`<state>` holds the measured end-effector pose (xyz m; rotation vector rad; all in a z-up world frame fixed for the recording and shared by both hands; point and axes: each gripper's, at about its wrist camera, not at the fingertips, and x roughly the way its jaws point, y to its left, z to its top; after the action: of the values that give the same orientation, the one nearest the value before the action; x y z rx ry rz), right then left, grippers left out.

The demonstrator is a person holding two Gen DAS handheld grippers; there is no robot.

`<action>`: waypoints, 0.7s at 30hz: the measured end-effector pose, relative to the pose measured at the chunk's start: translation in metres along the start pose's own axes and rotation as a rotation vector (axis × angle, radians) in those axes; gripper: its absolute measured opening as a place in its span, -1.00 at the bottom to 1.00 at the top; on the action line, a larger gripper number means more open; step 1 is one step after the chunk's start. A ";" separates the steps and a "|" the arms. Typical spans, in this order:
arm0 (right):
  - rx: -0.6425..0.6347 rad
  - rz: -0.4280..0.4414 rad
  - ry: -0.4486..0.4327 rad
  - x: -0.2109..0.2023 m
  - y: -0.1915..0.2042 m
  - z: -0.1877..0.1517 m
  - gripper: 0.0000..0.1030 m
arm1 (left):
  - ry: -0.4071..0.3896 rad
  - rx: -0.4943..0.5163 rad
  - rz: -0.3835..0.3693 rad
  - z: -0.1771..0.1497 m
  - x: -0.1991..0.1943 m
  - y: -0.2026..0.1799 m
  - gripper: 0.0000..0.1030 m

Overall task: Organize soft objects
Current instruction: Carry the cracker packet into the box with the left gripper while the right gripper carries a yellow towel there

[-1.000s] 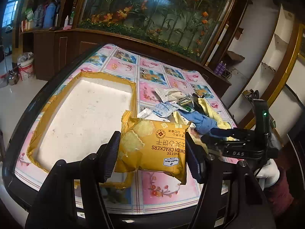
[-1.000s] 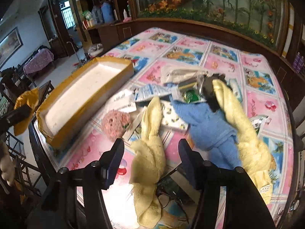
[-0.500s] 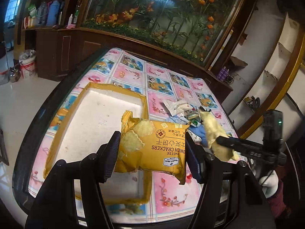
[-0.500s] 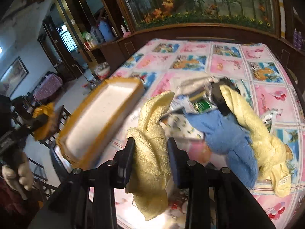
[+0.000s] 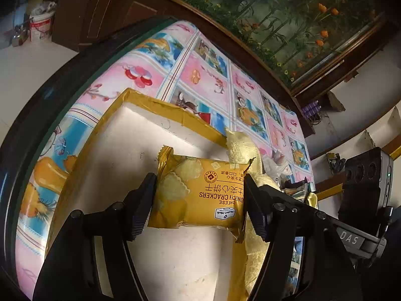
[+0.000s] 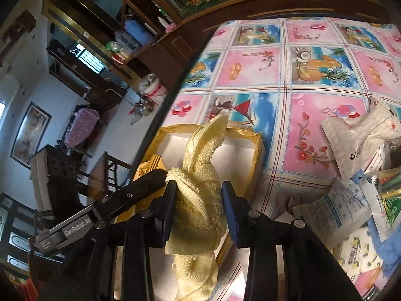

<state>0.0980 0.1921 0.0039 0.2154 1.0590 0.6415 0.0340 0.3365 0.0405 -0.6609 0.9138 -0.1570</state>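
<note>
Two tools hang over the yellow-edged tray (image 5: 160, 107), whose white floor shows bare. The left tool (image 5: 200, 195) pinches a cheese cracker packet (image 5: 200, 193); the right tool (image 6: 198, 195) pinches a yellow towel (image 6: 200, 195), just beside the packet. Loose sachets (image 6: 358, 143) crowd the table (image 6: 288, 75) beside the tray.

Two matte-black claws: left claw (image 5: 200, 202), right claw (image 6: 198, 203) with blue pads (image 6: 231, 215), silver screws, white lettering.

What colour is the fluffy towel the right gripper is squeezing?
Pale yellow. The soft terry towel shows best in the right wrist view, pinched in the right gripper.
</note>
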 end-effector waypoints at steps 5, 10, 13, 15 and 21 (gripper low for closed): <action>-0.070 -0.068 -0.012 0.011 -0.001 0.006 -0.23 | 0.010 -0.025 -0.009 -0.001 0.007 0.012 0.34; -0.076 -0.059 -0.056 -0.013 -0.008 -0.004 -0.22 | -0.004 -0.007 0.013 -0.002 0.004 0.010 0.34; -0.068 -0.051 -0.073 -0.031 -0.017 -0.015 -0.22 | 0.004 0.018 0.003 0.003 0.007 0.002 0.34; -0.075 -0.055 -0.087 -0.046 -0.022 -0.024 -0.22 | 0.033 0.001 -0.017 0.007 0.013 0.001 0.34; -0.152 -0.069 -0.136 -0.079 -0.022 -0.042 -0.22 | 0.074 -0.086 -0.122 0.015 0.022 0.009 0.34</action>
<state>0.0439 0.1227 0.0314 0.0887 0.8789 0.6330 0.0577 0.3417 0.0261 -0.7959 0.9552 -0.2532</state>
